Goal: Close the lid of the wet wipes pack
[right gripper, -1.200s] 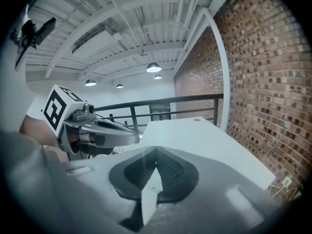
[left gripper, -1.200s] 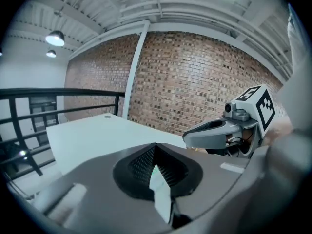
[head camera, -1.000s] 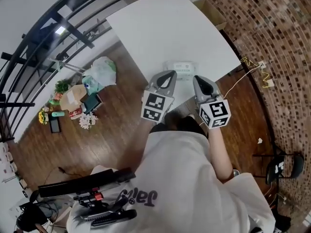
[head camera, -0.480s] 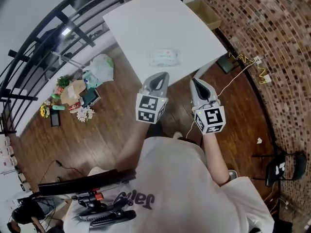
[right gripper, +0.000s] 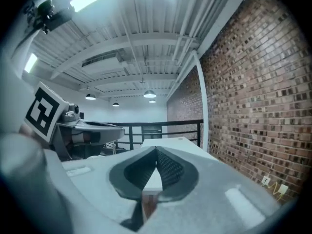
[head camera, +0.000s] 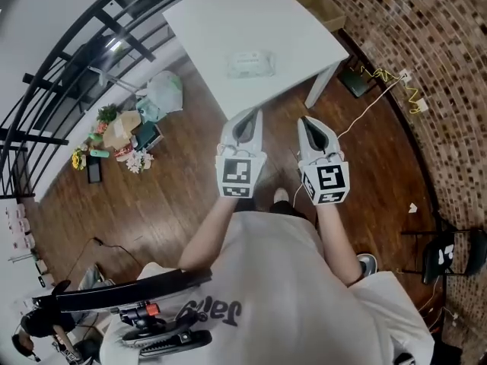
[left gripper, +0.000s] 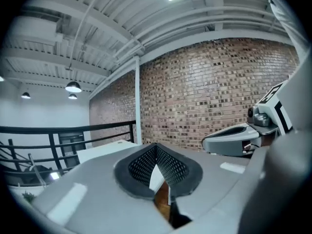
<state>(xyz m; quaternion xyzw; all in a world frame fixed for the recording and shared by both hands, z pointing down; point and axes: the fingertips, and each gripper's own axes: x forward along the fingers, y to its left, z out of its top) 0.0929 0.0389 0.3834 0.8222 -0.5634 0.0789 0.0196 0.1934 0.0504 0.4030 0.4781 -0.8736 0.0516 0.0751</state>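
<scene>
Holding both tools out over the brown wooden floor (head camera: pixel 175 196), the person stands short of the white rectangular table (head camera: pixel 221 21).

Left gripper (head camera: pixel 254 114): its dark mesh pads (left gripper: pixel 141 165) are pressed together with nothing between them.

Right gripper (head camera: pixel 303 120): its pads (right gripper: pixel 168 168) are likewise closed and empty.

The pale flat wet wipes pack (head camera: pixel 253 63) lies on the table top, straight ahead of both sets of fingertips and well apart from them. It sits slightly closer to the line of the left fingers.

Limits of observation:
- The pack is small and pale against the white top, so I cannot tell whether its lid is up or down.
- In each gripper view the tool's own grey body fills the lower field. Only a sliver of table and floor shows through the notch below the closed pads.
- The table's far corner is cut off by the top edge of the head view.
</scene>
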